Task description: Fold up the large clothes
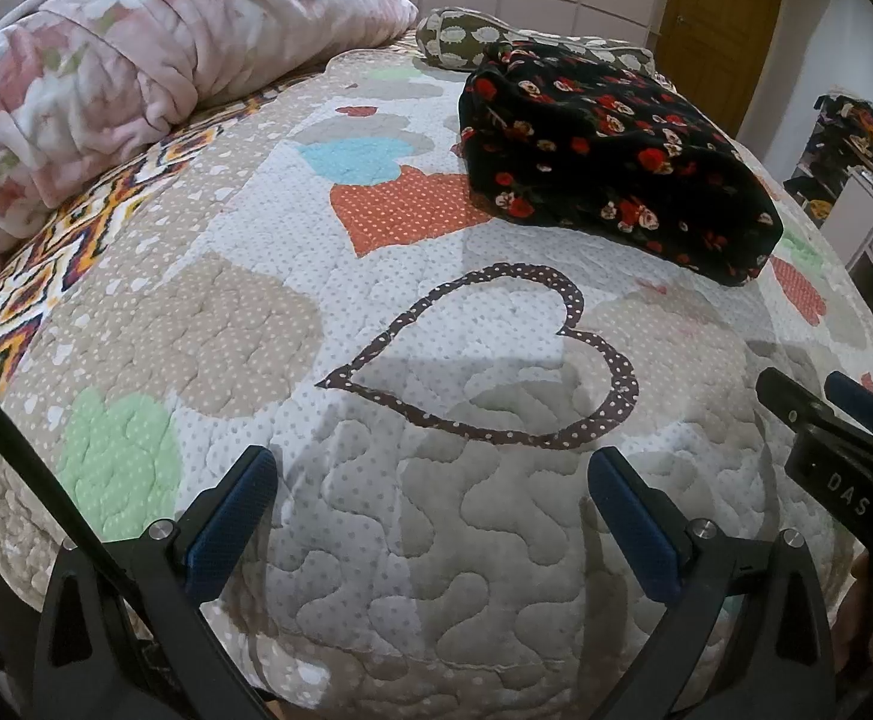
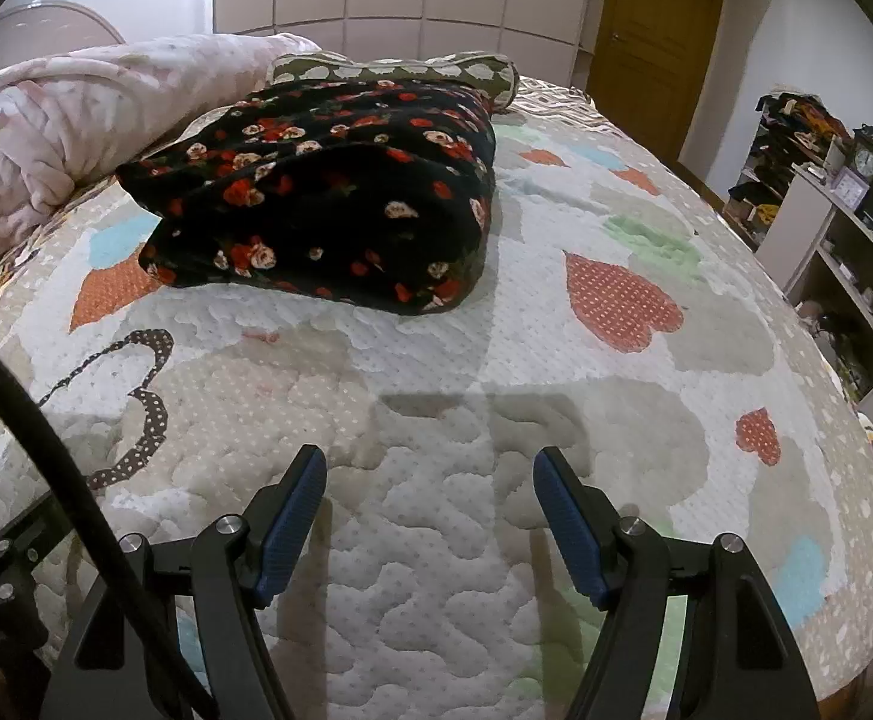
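A black garment with red and cream roses (image 1: 610,156) (image 2: 328,204) lies folded into a thick bundle on the heart-patterned quilt (image 1: 376,540) (image 2: 436,570) of the bed. My left gripper (image 1: 433,468) hovers open above bare quilt near the bed's front edge, well short of the garment, which lies up and to its right. In the right wrist view my right gripper (image 2: 430,468) is open too, with nothing between its blue pads (image 2: 292,522), and the bundle lies ahead and slightly left. The right gripper's black body shows at the right edge of the left wrist view.
A rolled pink floral blanket (image 1: 112,78) (image 2: 52,132) lies along the far left of the bed. An olive pillow with white flowers (image 1: 472,36) (image 2: 400,69) sits behind the garment. Shelves with clutter and a clock (image 2: 844,228) stand to the right, a wooden door (image 2: 652,30) beyond.
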### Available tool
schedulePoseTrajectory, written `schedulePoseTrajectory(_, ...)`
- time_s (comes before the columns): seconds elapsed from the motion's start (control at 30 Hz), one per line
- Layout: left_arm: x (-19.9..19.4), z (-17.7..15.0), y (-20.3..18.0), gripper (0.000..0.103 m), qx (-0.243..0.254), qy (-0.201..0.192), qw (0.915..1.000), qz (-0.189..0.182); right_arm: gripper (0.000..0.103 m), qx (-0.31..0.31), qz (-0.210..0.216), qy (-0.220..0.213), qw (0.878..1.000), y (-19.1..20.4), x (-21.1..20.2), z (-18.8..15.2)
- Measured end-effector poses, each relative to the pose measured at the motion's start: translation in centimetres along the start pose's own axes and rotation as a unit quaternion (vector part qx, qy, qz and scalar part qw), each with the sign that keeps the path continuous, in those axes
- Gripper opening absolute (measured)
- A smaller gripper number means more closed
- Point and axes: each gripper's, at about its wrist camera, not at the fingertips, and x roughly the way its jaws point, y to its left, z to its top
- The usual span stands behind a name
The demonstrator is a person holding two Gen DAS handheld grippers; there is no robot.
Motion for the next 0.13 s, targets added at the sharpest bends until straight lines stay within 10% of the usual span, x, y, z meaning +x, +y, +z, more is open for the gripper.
schedulePoseTrajectory(0.13,0.07,0.18,0.00,0.103,0.003,0.001,1.0000,0.002,0.076,-0.001,0.005,0.004,1.000,0.12,0.25,0.06)
